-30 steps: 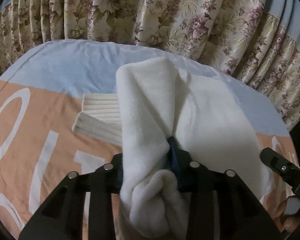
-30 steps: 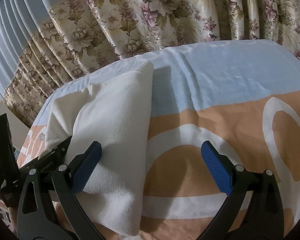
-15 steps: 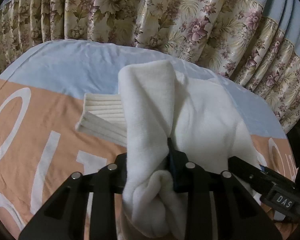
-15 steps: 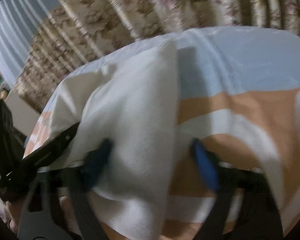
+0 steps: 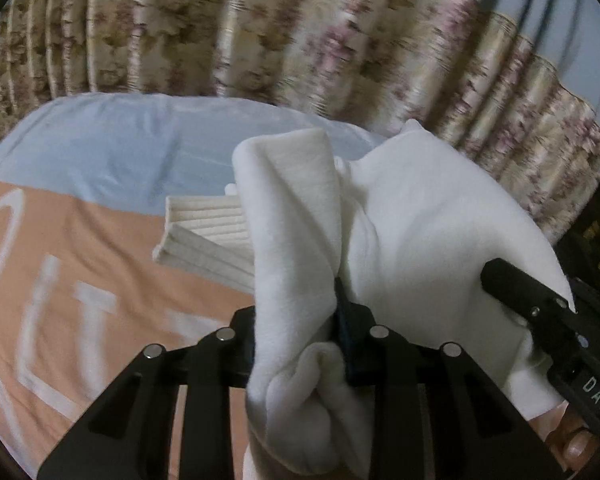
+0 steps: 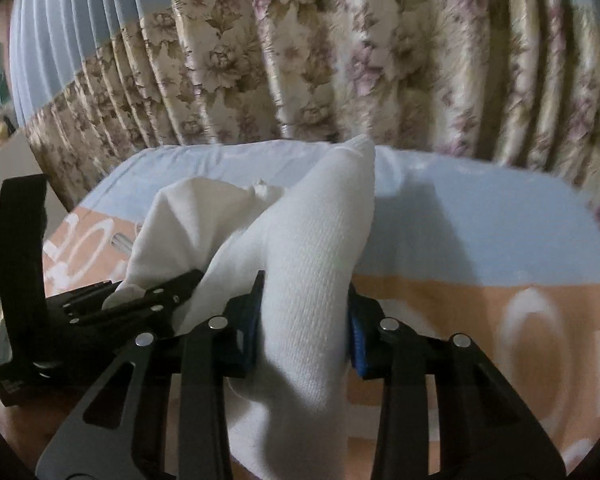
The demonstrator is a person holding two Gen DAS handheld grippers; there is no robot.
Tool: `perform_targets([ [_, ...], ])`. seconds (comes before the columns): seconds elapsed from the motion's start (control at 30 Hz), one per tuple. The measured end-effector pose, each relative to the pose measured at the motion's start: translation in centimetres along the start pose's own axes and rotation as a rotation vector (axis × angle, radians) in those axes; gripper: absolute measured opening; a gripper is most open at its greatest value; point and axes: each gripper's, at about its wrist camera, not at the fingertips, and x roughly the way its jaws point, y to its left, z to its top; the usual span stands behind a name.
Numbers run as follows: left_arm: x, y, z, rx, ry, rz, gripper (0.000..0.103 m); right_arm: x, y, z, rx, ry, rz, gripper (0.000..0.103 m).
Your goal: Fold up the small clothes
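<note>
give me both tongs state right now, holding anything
Left tongs: shut on the white garment.
Right tongs: jaws have just been closing, now shut on the same garment.

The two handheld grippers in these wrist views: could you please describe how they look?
Both are matte black, each finger a framework with slotted cut-outs and round silver pins. The left gripper and the right gripper carry blue ribbed pads on the fingertips. In the left wrist view, the right gripper's side bears white lettering "DAS". No cables or sleeves are visible.

Black left gripper [image 5: 300,336] and right gripper [image 6: 304,320], silver screws, blue pads.
</note>
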Motion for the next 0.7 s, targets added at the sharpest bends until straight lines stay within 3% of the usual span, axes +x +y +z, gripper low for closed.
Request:
perform_targets([
  [0.2,1.8,-9.2,-3.3,0.065,0.052,-0.026,0.029,-3.5,-7.1,-3.2,0.021,0.035,-0.125,0.036],
  [0.4,1.6,-12.9,-4.9,0.095,0.040,0.025,0.034,-5.8,-12.9,-7.4,0.090,0.070,-0.168,0.037],
  [0.43,1.8,-12.8,-4.8,0.090,0.035,0.041,0.042,-5.9,-13.4,-8.0,0.109,0.071,-0.160,0.037],
  [0.53,1.6,-11.0,-4.8,0.058,0.005,0.115,0.087,-5.3,-14.3,-9.3,0.144,0.078,-0.161,0.048],
  [0.57,1.5,-10.4,-5.0,0.051,-0.001,0.128,0.097,-5.3,-14.4,-9.8,0.146,0.064,-0.188,0.061],
  [0.6,1.6,-9.7,-5.2,0.052,0.003,0.133,0.100,-5.5,-14.5,-10.1,0.147,0.054,-0.209,0.075],
  [0.7,1.3,-8.7,-5.6,0.106,-0.010,0.126,0.102,-5.7,-15.3,-11.0,0.187,0.051,-0.204,0.085],
])
